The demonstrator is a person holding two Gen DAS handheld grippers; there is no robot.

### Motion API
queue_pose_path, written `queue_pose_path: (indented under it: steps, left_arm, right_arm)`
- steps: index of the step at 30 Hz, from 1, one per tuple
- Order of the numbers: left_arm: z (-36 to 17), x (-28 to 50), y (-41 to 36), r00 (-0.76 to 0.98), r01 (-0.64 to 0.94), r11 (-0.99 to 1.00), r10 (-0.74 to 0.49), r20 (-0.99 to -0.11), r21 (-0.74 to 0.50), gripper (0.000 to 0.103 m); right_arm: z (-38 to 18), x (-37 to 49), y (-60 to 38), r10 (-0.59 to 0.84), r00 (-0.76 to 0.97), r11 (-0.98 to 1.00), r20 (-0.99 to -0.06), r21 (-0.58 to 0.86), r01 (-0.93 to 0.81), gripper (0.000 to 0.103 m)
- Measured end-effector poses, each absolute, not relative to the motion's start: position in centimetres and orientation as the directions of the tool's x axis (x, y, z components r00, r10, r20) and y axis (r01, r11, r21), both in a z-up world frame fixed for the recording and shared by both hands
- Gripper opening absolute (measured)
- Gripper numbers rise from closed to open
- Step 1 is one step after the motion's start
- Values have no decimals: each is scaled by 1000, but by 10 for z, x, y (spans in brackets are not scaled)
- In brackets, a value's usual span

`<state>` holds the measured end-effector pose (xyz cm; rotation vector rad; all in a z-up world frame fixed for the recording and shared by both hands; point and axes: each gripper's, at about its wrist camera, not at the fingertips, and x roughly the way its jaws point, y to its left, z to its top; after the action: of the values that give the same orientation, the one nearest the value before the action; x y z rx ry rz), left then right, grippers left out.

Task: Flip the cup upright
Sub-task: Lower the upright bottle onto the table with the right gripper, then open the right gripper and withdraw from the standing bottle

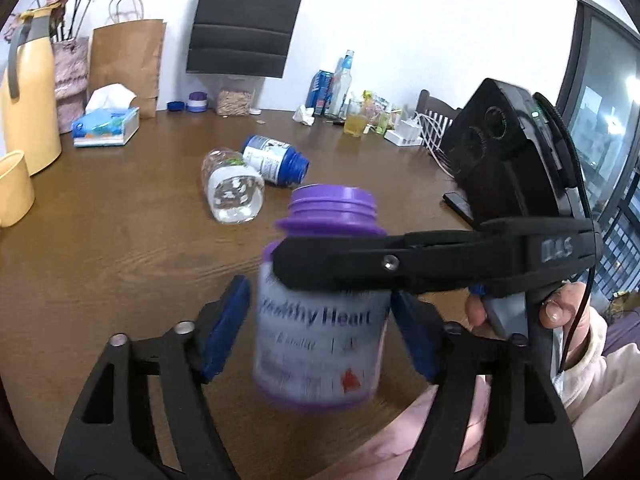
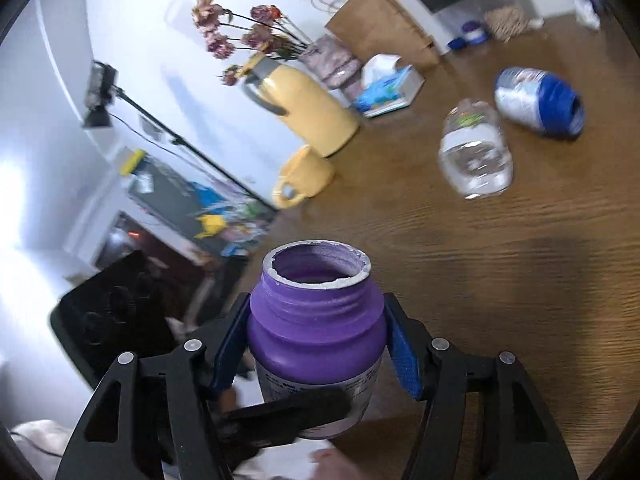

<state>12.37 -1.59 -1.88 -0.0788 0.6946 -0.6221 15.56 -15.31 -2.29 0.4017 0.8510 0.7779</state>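
Left wrist: bottle [image 1: 320, 320] upright, mouth up, above bench [image 1: 120, 248], between spread left gripper [image 1: 320, 320] pads, gap visible | Right wrist: right gripper [image 2: 316, 344] clamped bottle [image 2: 316, 336] shoulder, axis vertical.

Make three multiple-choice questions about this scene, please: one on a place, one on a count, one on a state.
1. Where does the clear bottle lie?
A. On the wooden table, beside the blue-and-white bottle
B. Inside the paper bag
C. On the tissue box

2. How many bottles lie on their side on the table?
A. One
B. Two
C. Four

3. How is the mouth of the purple bottle?
A. Capped
B. Uncapped, facing up
C. Uncapped, facing down

Answers:
1 A: both views show the two bottles together on the wood.
2 B: only the clear one and the blue-and-white one lie there.
3 B: the right wrist view looks into its open rim.
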Motion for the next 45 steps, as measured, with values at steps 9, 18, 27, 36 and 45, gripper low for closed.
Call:
queue_pose_path:
  steps: [9,18,27,36,45]
  left_arm:
    - [-42,112,-19,582,495,838,-515,-629,-229,65]
    - [-87,100,-24,552,499,844,-483,-679,-195,57]
    - [-88,98,-13,588,430,878,-448,-674,-209,57]
    - [-63,83,-7,625,380,907,-397,-672,-182,74]
    - [2,23,5,841,130,991,-119,-528,-16,103]
  right_arm:
    - [-7,101,-121,418,713,870,-563,22,-492,67]
    - [-46,97,-120,398,668,878,-629,50,-476,68]
    - [-46,90,-116,391,664,882,-638,52,-469,80]
    - [-18,63,-147,405,697,890,-591,82,-448,82]
    - [8,21,-196,283,768,951,-575,66,-300,85]
